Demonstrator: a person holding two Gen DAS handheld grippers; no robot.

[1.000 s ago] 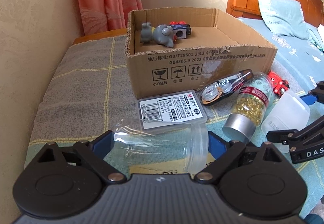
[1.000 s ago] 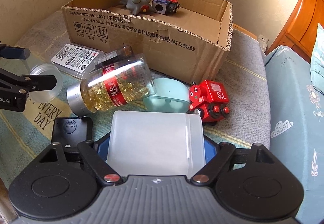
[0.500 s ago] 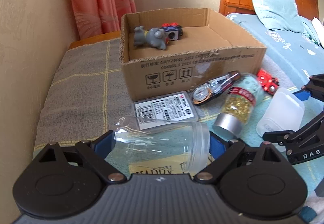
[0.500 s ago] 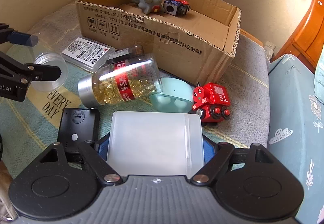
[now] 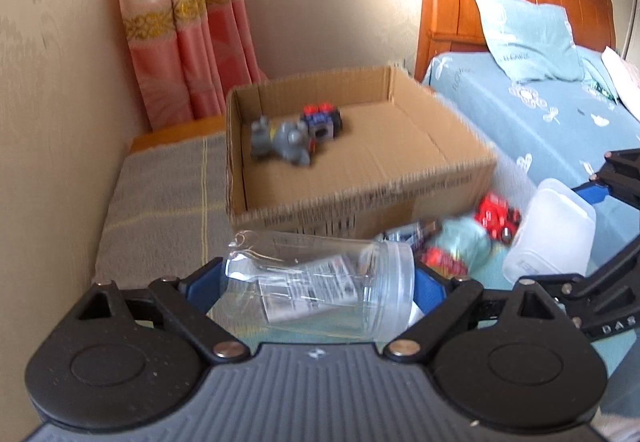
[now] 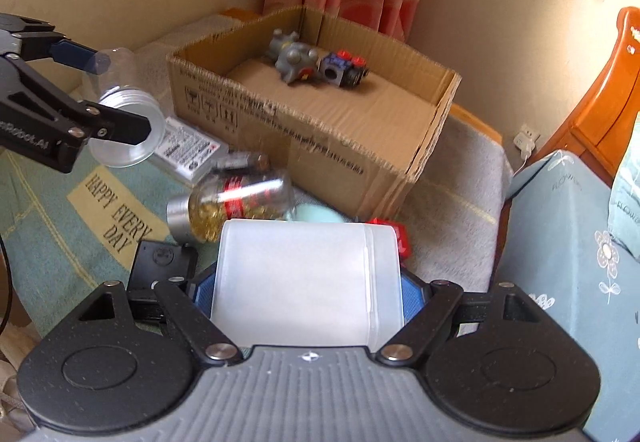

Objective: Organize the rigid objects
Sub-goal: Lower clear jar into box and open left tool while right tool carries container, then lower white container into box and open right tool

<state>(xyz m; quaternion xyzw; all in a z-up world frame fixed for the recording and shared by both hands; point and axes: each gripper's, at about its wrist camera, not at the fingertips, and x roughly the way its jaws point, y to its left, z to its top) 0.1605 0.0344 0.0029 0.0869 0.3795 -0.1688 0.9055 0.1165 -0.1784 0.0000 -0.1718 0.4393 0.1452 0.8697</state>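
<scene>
Clear jar in left tongs, near box rim.

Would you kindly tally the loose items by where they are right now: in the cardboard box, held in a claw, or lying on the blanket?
In the cardboard box: 2
Held in a claw: 2, clear jar, white container
On the blanket: 6
Total: 10

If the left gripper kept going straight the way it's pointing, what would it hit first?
Probably the near wall of the cardboard box. The left gripper, shut on a clear jar, aims just past the jar at that wall, though blur leaves depth unclear.
</scene>
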